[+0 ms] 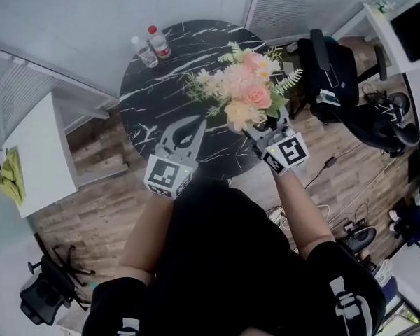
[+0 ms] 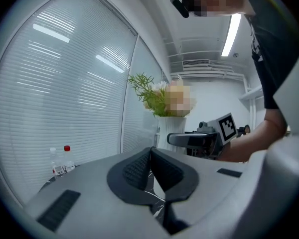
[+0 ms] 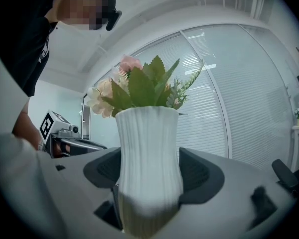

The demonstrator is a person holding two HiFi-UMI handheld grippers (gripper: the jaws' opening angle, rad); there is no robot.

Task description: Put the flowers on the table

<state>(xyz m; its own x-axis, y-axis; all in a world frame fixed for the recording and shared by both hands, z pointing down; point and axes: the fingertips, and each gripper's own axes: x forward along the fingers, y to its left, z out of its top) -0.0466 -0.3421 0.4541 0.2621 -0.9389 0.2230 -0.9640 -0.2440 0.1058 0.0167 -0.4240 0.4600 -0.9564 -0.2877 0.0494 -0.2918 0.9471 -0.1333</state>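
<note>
**A:** When you go by the head view, where's the bouquet?

**B:** Flowers (image 1: 243, 89) are over the rt edge of the round black marble tabletop (image 1: 147, 96), right above the right tool (image 1: 267, 137). Left tool (image 1: 194, 123) is over the near edge w/ nothing in it. Two bottles (image 1: 152, 45) stand at the far side, well apart from both.

**A:** Left gripper view?

**B:** Left tool (image 2: 150, 156) has its jaws pressed together, tips touching, nothing btwn. Beyond it is a white vase (image 2: 170, 126) w/ the flowers (image 2: 154, 93) on top. Right tool (image 2: 182, 139) is at the vase's lower part. Bottles (image 2: 61, 166) are far left by the blinds (image 2: 65, 83).

**A:** Right gripper view?

**B:** Right tool (image 3: 149, 176) is pinching the ribbed white vase (image 3: 148, 148), one jaw on each side of the lower body. Vase is upright, flowers (image 3: 139, 86) & leaves at the top. Left tool (image 3: 77, 144) is off to the left. Can't tell if the vase base touches the tabletop.
</note>
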